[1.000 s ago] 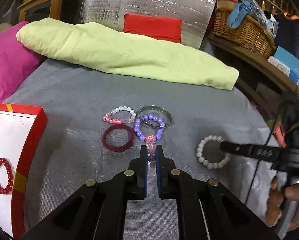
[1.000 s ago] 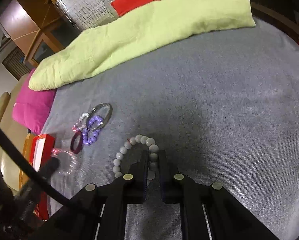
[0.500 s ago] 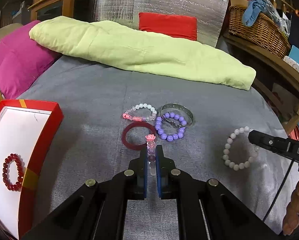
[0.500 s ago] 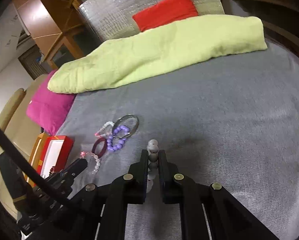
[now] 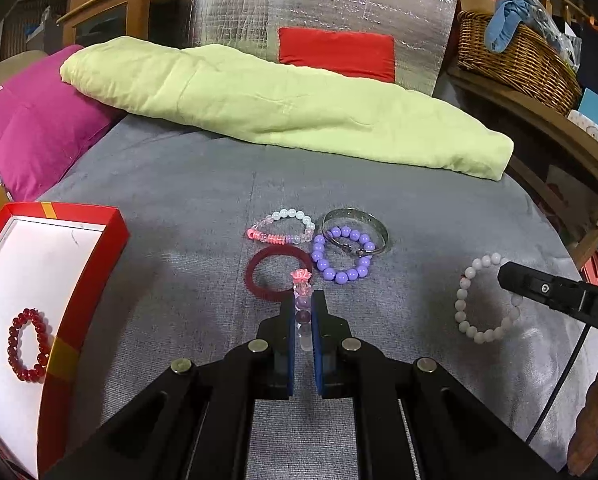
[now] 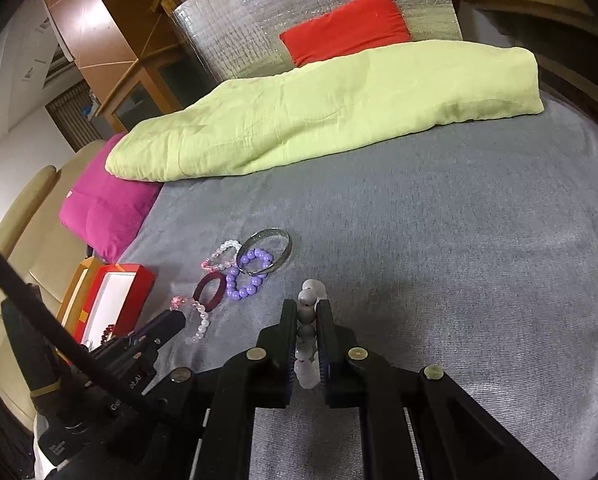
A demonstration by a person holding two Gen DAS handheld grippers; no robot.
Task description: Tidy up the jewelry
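Here, left gripper [image 5: 302,307] fingers pinching pink-clear bracelet [image 5: 301,284], right gripper [image 6: 308,311] fingers pinching white bead bracelet [image 6: 310,300]

A lime-green folded blanket [image 5: 283,108] is lying across the grey bed [image 5: 419,208], a magenta cushion [image 5: 31,120] leaning beside it, a wicker basket [image 5: 515,64] sitting behind.

A box [image 5: 111,240] was placed at the left edge of the left wrist view, with a beaded bracelet [image 5: 29,344] lying inside it. At frame centre four bracelets [image 5: 319,248] were clustered on the bedspread [image 5: 439,208]. Behind them a folded blanket [image 5: 283,104] was laid across, a pillow [image 5: 31,120] at its left end. A basket [image 5: 515,64] was set at upper right.
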